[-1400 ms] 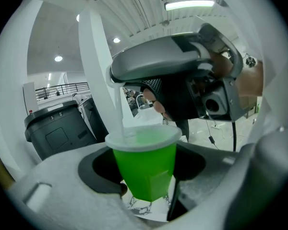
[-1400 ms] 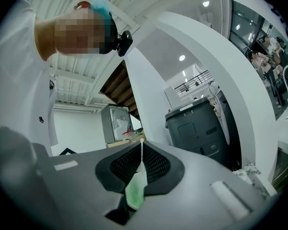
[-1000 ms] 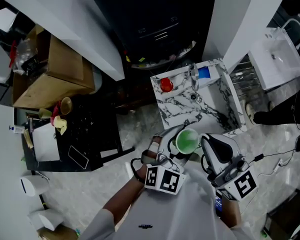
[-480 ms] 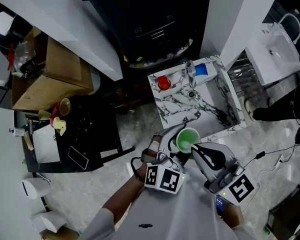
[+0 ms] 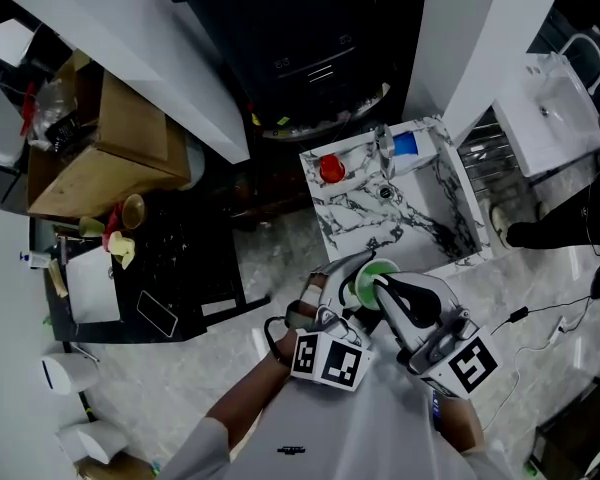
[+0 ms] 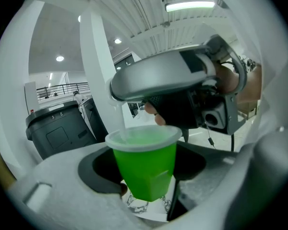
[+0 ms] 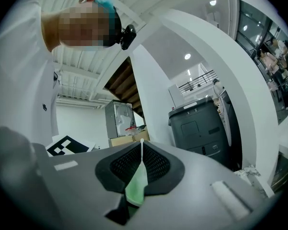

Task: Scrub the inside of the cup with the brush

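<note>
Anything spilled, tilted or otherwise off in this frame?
Nothing stands out. The left gripper holds the green cup mouth-up, with no spill visible. The right gripper, shut on the brush, sits just above the cup's rim.

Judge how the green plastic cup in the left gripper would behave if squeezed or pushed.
The green plastic cup looks thin-walled, so it is probably light and may flex if the left gripper squeezes harder. It tapers to a narrow base, so standing free it would likely tip easily if pushed near its rim.
</note>
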